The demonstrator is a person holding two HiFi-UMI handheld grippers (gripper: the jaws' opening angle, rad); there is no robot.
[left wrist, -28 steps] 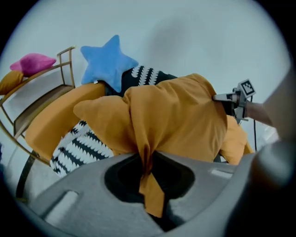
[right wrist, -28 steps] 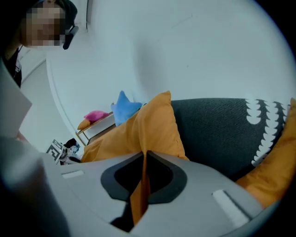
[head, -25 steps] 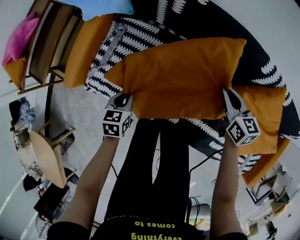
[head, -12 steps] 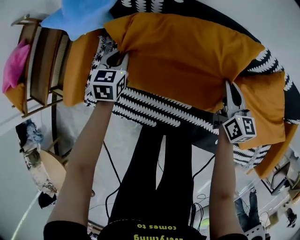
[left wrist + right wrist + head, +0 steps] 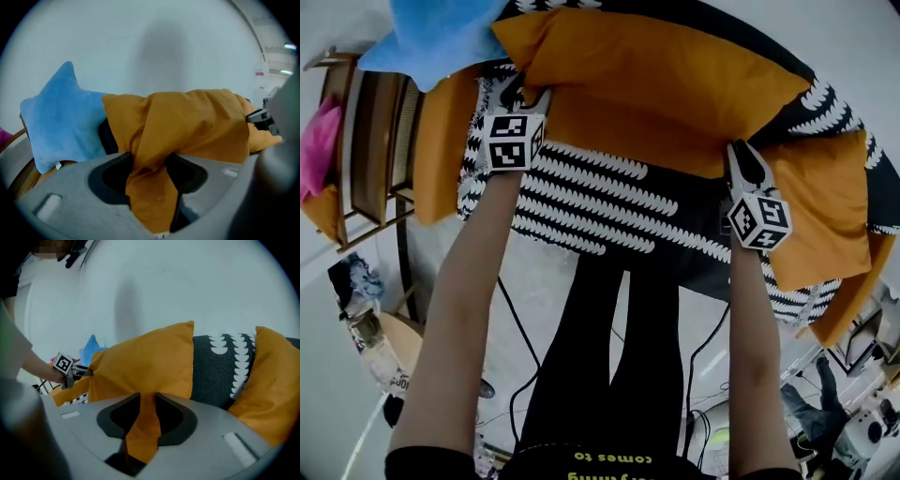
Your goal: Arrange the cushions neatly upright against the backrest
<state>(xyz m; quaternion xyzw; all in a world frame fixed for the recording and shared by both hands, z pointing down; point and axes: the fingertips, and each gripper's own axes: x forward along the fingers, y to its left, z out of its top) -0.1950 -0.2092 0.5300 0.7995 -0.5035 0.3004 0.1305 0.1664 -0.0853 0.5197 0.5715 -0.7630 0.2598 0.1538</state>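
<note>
As you stand over the sofa (image 5: 609, 202) with its black cover printed in white, a pale floor (image 5: 534, 281) shows below its front edge and a plain white wall (image 5: 164, 47) rises behind it. At far left a pink cushion (image 5: 317, 141) lies on a wooden chair (image 5: 375, 131). Next to it a blue star-shaped cushion (image 5: 431, 37) sits at the sofa's left end, above a small orange cushion (image 5: 441, 141) draped over that end.

Your left gripper (image 5: 525, 92) is at the left corner of the large orange cushion (image 5: 656, 84). Its jaws have just been opening and stand partly apart, with a loose fold of the orange fabric between them.

The large orange cushion stretches across the seat between your two hands. Its top edge leans on the dark patterned backrest (image 5: 215, 366).

Your right gripper (image 5: 741, 155) is at the cushion's lower right corner. Its jaws have also just been opening, but only narrowly, and a thin strip of the fabric is pinched between them.

Just beside it, another orange cushion (image 5: 825, 206) leans at the sofa's right end, and a further orange edge (image 5: 839, 309) shows below that.
</note>
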